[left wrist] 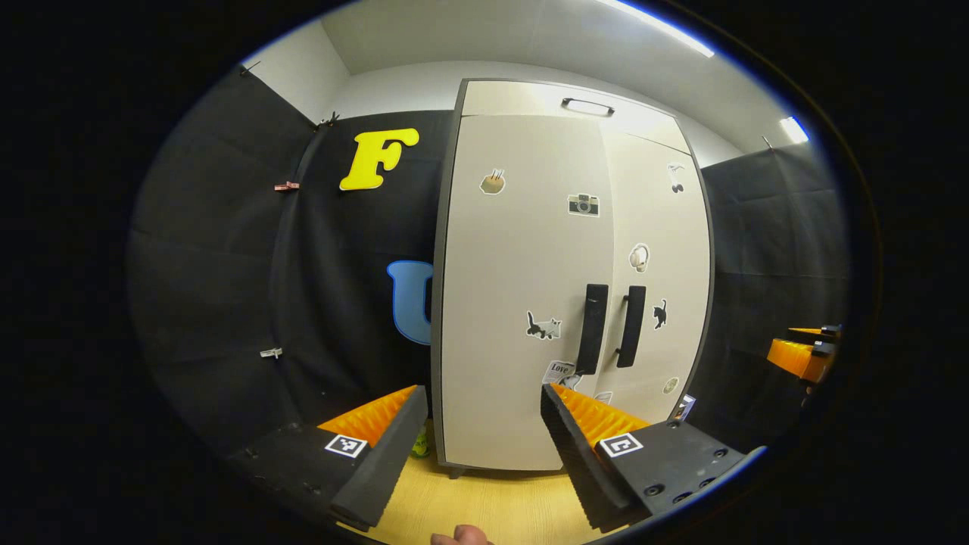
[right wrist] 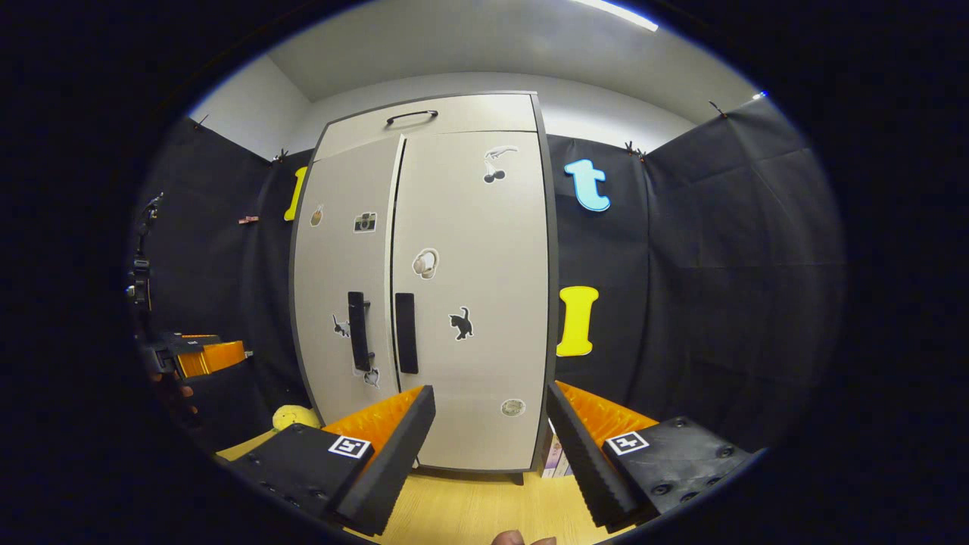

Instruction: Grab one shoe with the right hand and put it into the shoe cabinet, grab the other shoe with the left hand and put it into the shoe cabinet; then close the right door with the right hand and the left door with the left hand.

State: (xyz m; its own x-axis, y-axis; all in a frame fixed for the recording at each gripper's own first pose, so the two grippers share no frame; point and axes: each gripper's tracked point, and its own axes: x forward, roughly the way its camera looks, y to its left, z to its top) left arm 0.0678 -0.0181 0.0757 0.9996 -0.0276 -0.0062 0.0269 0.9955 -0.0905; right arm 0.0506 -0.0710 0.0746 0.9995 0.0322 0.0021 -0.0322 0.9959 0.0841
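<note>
Pale stiff shoe cabinet (left wrist: 530,303) doors look shut, best pushed near dark handles (left wrist: 592,328); both grippers' fingers (left wrist: 382,454) (right wrist: 394,454) wide open, holding nothing.

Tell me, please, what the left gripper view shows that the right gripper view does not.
Left gripper view: the right gripper far off at the right edge, and a silver clip on the black wall. Right gripper view: the left gripper at the left edge, with a hand below it. Both: the shoe cabinet with both doors closed, its two black handles, the wooden floor, and that view's own jaws open and empty.
</note>
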